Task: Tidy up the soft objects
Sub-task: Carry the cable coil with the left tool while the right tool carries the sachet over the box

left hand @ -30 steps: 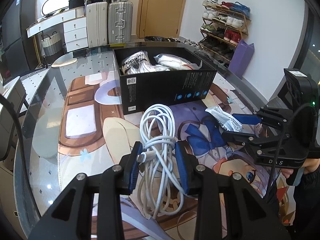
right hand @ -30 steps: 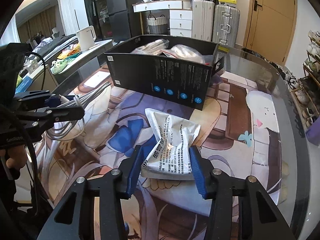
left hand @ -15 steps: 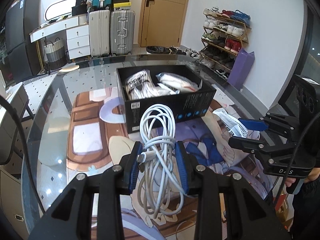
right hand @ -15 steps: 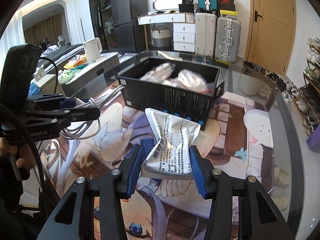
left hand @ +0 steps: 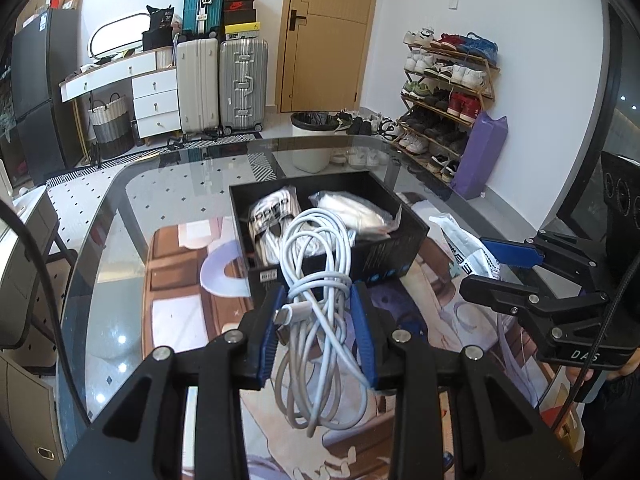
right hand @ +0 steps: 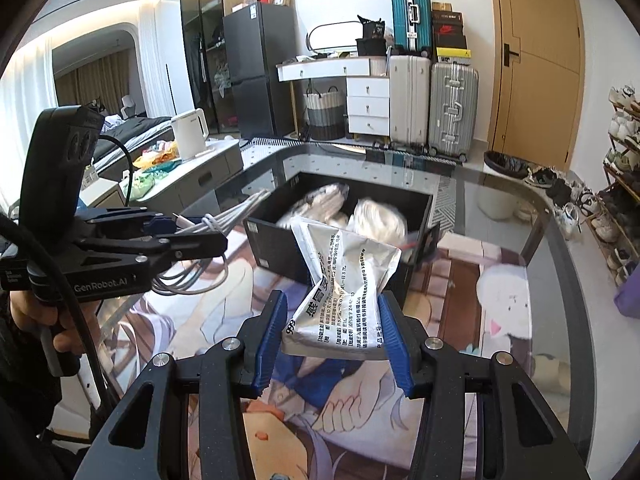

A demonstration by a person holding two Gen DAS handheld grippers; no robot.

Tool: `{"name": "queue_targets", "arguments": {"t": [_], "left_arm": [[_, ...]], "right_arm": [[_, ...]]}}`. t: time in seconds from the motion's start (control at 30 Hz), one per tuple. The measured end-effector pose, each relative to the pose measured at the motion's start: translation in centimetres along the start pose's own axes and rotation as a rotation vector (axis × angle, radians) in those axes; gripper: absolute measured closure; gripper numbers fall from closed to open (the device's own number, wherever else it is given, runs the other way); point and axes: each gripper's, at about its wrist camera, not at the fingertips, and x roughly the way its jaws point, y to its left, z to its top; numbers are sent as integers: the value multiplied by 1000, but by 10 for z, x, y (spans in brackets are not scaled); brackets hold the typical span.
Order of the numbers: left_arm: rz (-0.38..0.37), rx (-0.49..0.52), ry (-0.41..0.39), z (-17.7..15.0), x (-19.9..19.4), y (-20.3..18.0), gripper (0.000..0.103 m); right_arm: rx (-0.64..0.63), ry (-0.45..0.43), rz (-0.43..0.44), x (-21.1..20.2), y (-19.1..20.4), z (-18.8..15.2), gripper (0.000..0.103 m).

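**A:** From your left wrist, what are you carrying?

**B:** Your left gripper (left hand: 318,328) is clamped tight on the coiled white cable (left hand: 316,276), pads pressing both sides of the bundle at its waist. It looks light and floppy: loops fan out above the pads and sag below them, so the waist is the right place to hold it; a single strand would probably let the coil unravel. It hangs clear of the glass table (left hand: 168,184), with the black box (left hand: 384,256) just beyond it, towards the table's far edge.

**A:** And the box?

**B:** It already holds two wrapped soft packs (left hand: 348,216).

**A:** Now your right wrist.

**B:** Your right gripper (right hand: 332,332) is closed on the silver foil pouch (right hand: 344,280), squeezing its lower half from both sides so the foil crumples. It seems light, slick and easily creased, so keep the pinch low across the width rather than at a corner. The pouch is lifted off the table, in front of the box's near wall. Your left gripper shows at the left, its cable loops drooping.
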Motion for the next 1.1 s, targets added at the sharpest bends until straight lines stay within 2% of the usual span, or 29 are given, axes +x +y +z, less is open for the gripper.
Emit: {"name": "queue_targets", "arguments": {"t": [0.53,1.1], "left_arm": [[-3,-27,-19,33,20,6,71],[-13,-69,-13,57,53,17,71]], "right_arm": [[23,-22,3,16,-16,29,56],[27,7,2,58,-31,55,56]]}}
